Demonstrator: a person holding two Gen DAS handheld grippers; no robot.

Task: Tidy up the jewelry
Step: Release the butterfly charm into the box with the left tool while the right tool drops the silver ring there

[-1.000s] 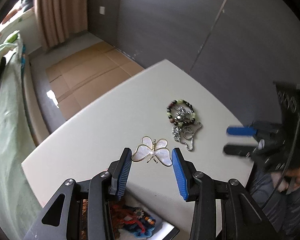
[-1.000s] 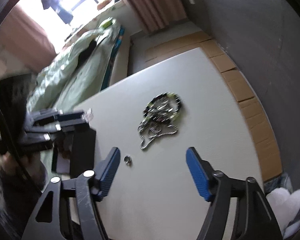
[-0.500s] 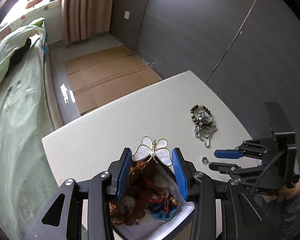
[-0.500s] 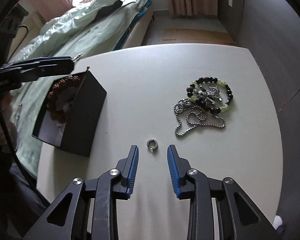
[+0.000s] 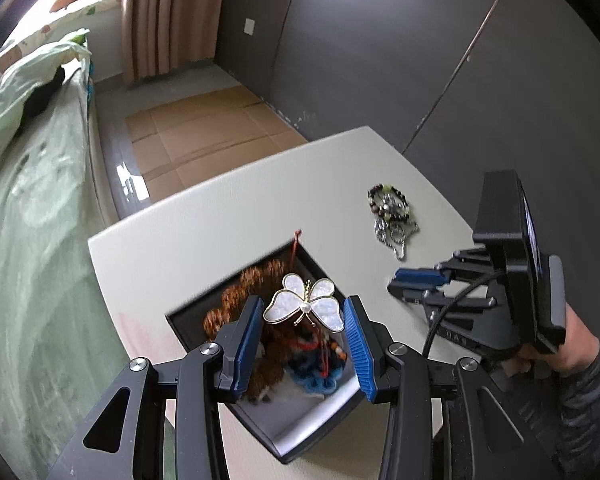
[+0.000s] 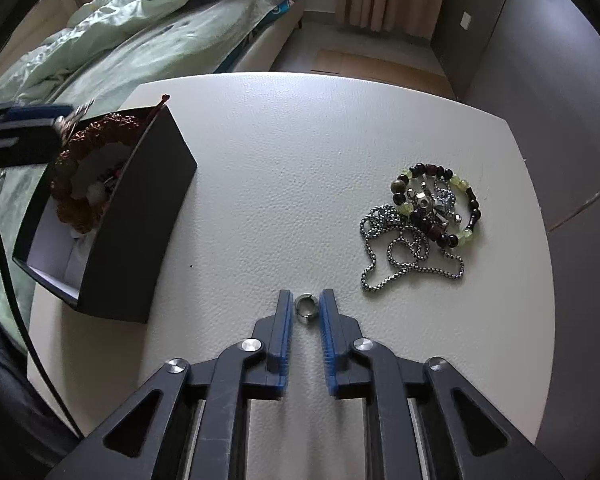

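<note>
My left gripper (image 5: 304,312) is shut on a white and gold butterfly brooch (image 5: 305,306) and holds it above the open black jewelry box (image 5: 300,436), which holds several beaded pieces. In the right wrist view the box (image 6: 140,216) stands at the table's left. My right gripper (image 6: 306,306) is low on the table with its jaws close on both sides of a small silver ring (image 6: 306,308); whether they touch it I cannot tell. A beaded bracelet tangled with a silver chain (image 6: 424,220) lies to the right, also seen in the left wrist view (image 5: 390,216).
The white table (image 6: 300,140) has rounded edges. A bed with a green quilt (image 6: 140,32) runs along its left side. Dark wall panels (image 5: 380,60) stand behind, and cardboard sheets (image 5: 204,136) cover the floor.
My left gripper carried the butterfly brooch from the table to above the box. My right gripper came down around the ring and narrowed its jaws.
</note>
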